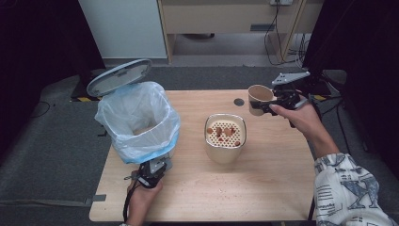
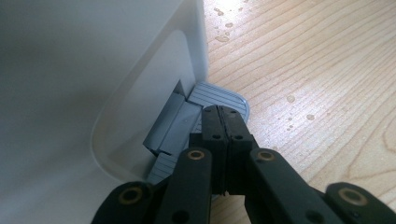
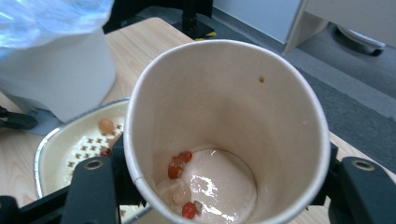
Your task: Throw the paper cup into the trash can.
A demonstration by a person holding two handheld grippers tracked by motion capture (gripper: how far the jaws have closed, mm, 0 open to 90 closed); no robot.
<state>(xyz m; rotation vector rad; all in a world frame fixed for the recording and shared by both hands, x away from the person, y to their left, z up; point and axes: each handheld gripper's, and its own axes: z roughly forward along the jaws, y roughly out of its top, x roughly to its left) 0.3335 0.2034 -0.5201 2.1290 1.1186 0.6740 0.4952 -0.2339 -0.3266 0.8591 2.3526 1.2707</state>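
Pale wooden table point(image 1: 263, 188) on grey carpet. Left hand-held gripper point(image 2: 223, 122) shut, pressing bin pedal point(image 2: 219, 97) at near edge. Right hand-held gripper point(image 1: 277, 104) clamped on paper cup point(image 3: 224, 130), raised beyond strainer container point(image 1: 225, 137); bare wood beneath.

A light wooden table point(image 1: 263, 188) is standing on a grey carpet floor point(image 1: 47, 141). Behind it, a pale wooden desk point(image 1: 230, 19) is standing beside a white panel point(image 1: 122, 28), black cables point(image 1: 277, 42) are hanging there, and dark curtains point(image 1: 33, 42) are closing both sides.

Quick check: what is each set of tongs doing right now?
Left tongs: shut, holding nothing, tips on the bin's pedal.
Right tongs: shut on the paper cup.
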